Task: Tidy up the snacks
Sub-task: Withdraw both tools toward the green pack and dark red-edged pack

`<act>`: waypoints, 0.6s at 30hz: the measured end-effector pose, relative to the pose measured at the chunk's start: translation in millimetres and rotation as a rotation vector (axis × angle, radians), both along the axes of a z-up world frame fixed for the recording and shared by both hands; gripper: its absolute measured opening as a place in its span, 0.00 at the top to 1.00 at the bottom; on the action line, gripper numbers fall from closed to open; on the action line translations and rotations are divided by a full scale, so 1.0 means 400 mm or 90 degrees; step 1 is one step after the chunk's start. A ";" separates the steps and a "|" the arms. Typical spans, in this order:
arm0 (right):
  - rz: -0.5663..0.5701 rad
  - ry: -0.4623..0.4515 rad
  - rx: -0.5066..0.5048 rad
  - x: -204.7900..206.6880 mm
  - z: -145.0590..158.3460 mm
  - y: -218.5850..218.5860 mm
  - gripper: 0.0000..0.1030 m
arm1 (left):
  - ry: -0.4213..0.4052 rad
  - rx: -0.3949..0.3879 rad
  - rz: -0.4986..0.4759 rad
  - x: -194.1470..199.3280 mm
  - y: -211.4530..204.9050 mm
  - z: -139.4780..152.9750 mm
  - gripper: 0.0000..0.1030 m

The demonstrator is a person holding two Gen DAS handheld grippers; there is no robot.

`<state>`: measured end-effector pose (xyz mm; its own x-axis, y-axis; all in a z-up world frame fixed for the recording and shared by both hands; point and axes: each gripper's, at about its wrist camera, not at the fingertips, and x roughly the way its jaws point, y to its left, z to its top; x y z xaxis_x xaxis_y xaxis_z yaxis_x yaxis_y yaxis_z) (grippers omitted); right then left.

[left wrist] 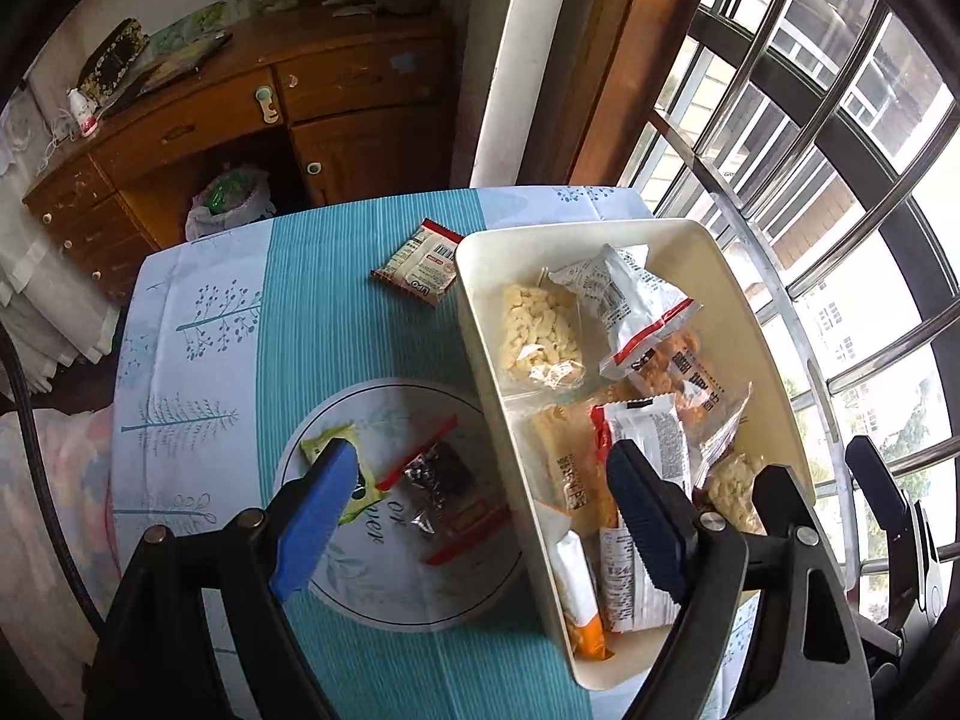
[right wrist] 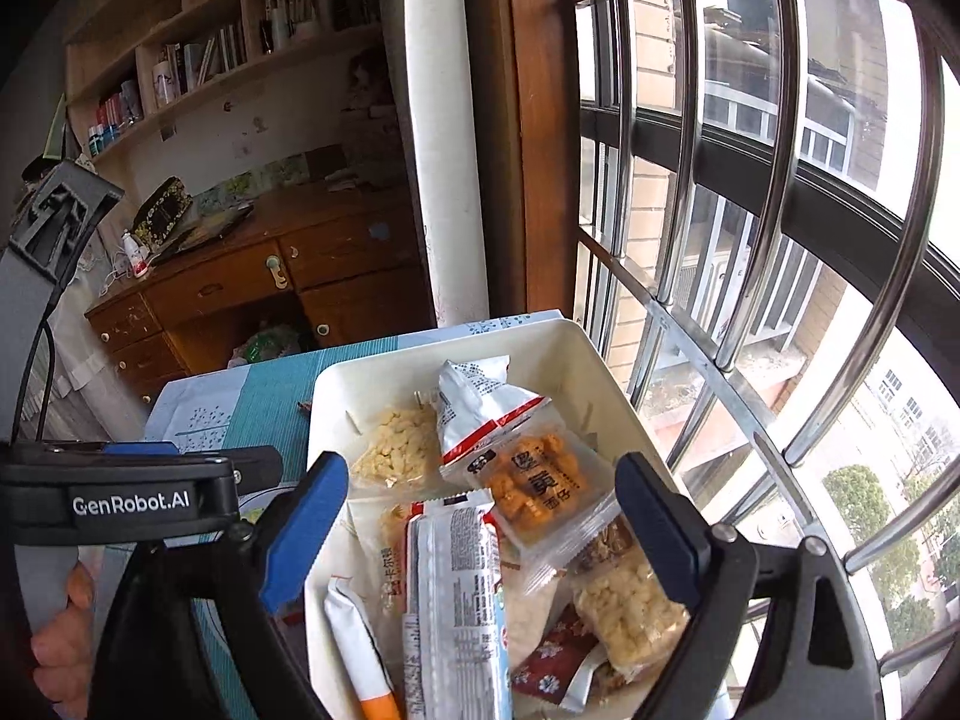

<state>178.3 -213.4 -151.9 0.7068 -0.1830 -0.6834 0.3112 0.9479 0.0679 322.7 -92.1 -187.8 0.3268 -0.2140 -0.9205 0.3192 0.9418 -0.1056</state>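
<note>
Left wrist view shows my left gripper (left wrist: 480, 516) with its jaws spread wide and nothing between the pads; one finger (left wrist: 318, 516) hangs over the worktop (left wrist: 372, 324), the other over the cream bin (left wrist: 480, 324). Outside the bin I count three loose snacks on the striped cloth: a red-edged wafer packet (left wrist: 420, 267) near the bin's far corner, a green-yellow packet (left wrist: 336, 450) partly under my finger, and a clear wrapper with dark contents and red ends (left wrist: 444, 492) on the round printed patch. Right wrist view shows my right gripper (right wrist: 480, 528) above the bin (right wrist: 540, 342), jaws spread and empty, still widening. Inside the bin I count two puffed-rice blocks (right wrist: 396, 444), one white crumpled bag (right wrist: 474, 402), one orange cracker pack (right wrist: 534, 486), one long white printed bar (right wrist: 456, 600), one white-and-orange stick (right wrist: 360, 648) and one dark red flowered sachet (right wrist: 552, 666); another pack lies beneath them, mostly hidden. At the left edge, fingers of the person's hand (right wrist: 60, 648) wrap the left gripper's handle.
</note>
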 end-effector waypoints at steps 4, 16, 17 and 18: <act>-0.026 0.003 0.014 -0.030 -0.006 0.051 0.11 | 0.001 0.004 -0.012 -0.005 0.059 -0.010 0.18; -0.105 0.016 0.094 -0.100 -0.056 0.185 0.11 | -0.013 0.034 -0.050 -0.009 0.213 -0.065 0.18; -0.110 0.018 0.101 -0.106 -0.063 0.197 0.11 | -0.016 0.037 -0.052 -0.008 0.220 -0.069 0.18; -0.113 0.020 0.109 -0.109 -0.069 0.208 0.11 | -0.018 0.039 -0.055 -0.007 0.229 -0.072 0.18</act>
<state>134.6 -130.1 -179.4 0.6523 -0.1816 -0.7359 0.4762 0.8535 0.2114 320.1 -0.6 -216.8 0.3362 -0.1863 -0.9232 0.4018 0.9149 -0.0383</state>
